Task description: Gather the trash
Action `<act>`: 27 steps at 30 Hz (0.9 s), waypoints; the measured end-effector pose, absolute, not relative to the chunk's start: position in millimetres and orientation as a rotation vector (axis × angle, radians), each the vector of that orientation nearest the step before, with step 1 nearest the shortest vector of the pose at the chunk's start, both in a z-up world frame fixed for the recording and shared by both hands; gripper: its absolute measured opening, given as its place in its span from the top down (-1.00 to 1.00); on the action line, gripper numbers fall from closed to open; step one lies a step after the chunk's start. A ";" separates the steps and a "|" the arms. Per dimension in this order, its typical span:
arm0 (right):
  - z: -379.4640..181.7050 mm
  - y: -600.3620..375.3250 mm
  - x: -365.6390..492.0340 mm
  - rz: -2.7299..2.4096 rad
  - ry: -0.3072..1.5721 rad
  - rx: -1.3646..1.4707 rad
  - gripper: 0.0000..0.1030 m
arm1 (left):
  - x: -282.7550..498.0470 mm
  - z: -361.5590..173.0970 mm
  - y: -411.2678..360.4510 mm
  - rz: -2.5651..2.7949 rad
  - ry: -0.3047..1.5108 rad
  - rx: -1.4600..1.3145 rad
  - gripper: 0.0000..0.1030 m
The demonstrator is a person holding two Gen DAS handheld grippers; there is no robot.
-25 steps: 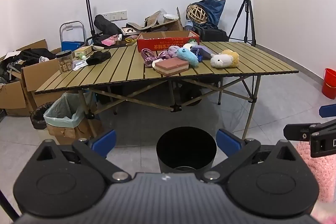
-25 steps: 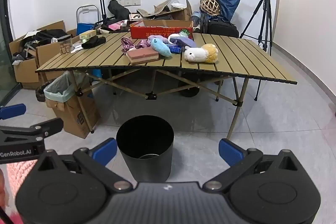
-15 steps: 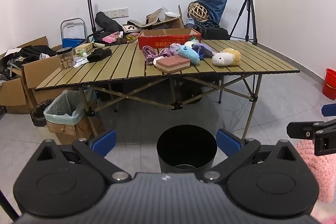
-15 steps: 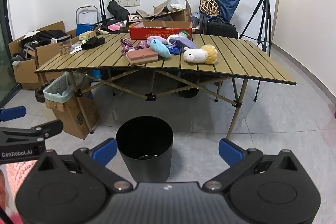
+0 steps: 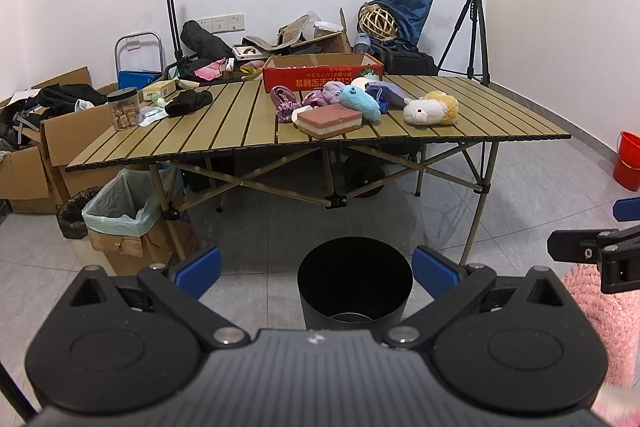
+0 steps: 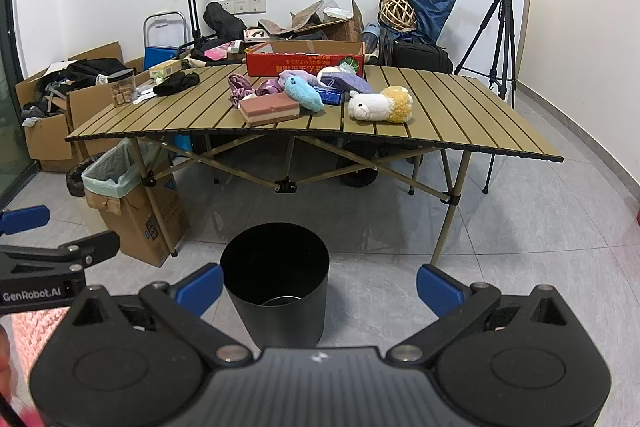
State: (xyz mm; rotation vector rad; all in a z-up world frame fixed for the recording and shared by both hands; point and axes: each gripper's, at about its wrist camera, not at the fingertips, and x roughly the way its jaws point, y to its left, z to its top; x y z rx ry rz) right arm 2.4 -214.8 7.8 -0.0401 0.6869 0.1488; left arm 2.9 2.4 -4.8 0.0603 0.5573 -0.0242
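A black round bin (image 5: 354, 279) (image 6: 275, 283) stands on the grey floor in front of a folding slat table (image 5: 224, 135) (image 6: 460, 115). On the table lie plush toys, a pink-and-cream sponge block (image 5: 330, 121) (image 6: 270, 109), a black cloth (image 5: 188, 102), a jar (image 5: 123, 108) and a red carton (image 5: 320, 77). My left gripper (image 5: 316, 269) hangs open just this side of the bin, nothing between its blue pads. My right gripper (image 6: 320, 283) is open too, the bin seen between its fingers but lower and farther off.
A cardboard box lined with a pale green bag (image 5: 120, 215) (image 6: 116, 175) stands by the table's left leg. Open cartons and bags pile up at the left wall and behind the table. A tripod (image 5: 476, 27) stands at the back right, a red bucket (image 5: 628, 161) farther right.
Both views have slid back and tilted slightly, so the table sits a little lower and nearer the centre. The jaws stay wide and nothing has been picked up.
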 end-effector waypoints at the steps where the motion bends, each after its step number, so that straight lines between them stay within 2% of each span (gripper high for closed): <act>1: 7.7 -214.8 2.2 0.148 0.686 -0.040 -1.00 | 3.0 -5.1 2.5 -0.024 0.557 0.061 -1.00; 27: 8.2 -214.9 1.9 0.152 0.691 -0.038 -1.00 | 3.4 -5.1 3.2 -0.023 0.561 0.056 -1.00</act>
